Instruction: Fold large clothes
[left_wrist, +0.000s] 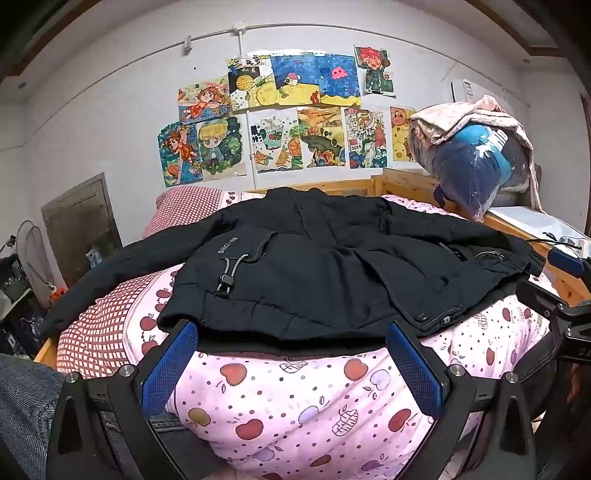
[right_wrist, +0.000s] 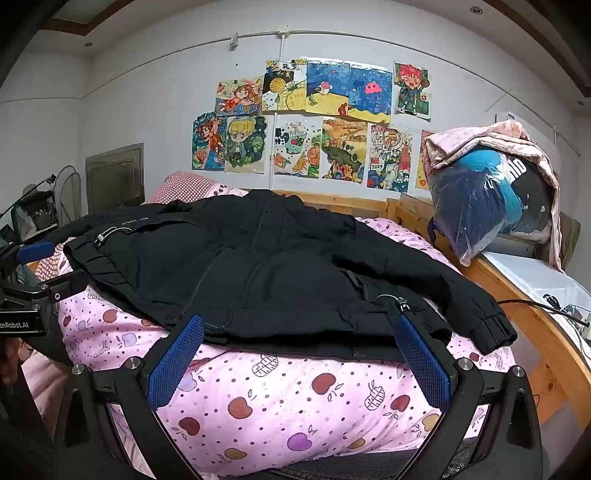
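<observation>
Left gripper (left_wrist: 291, 334) spread wide, blue ridged pads apart, nothing between them, poised at the near hem. Right gripper (right_wrist: 301, 332) likewise agape and empty, just short of the hem. Between and beyond: black jacket (left_wrist: 314, 266), front up, laid across the pink apple-print quilt (left_wrist: 295, 398); matte padded cloth, softly creased, elastic cord toggles at the waist, ribbed cuff on the sleeve stretched toward the bed's right edge, pale lettering on the chest. Farther off, checked pillow (left_wrist: 184, 206), wooden bed frame (right_wrist: 517, 306), plastic-wrapped bundle (right_wrist: 487, 206) under a pink cloth, drawings (left_wrist: 295, 122) taped on the wall.
</observation>
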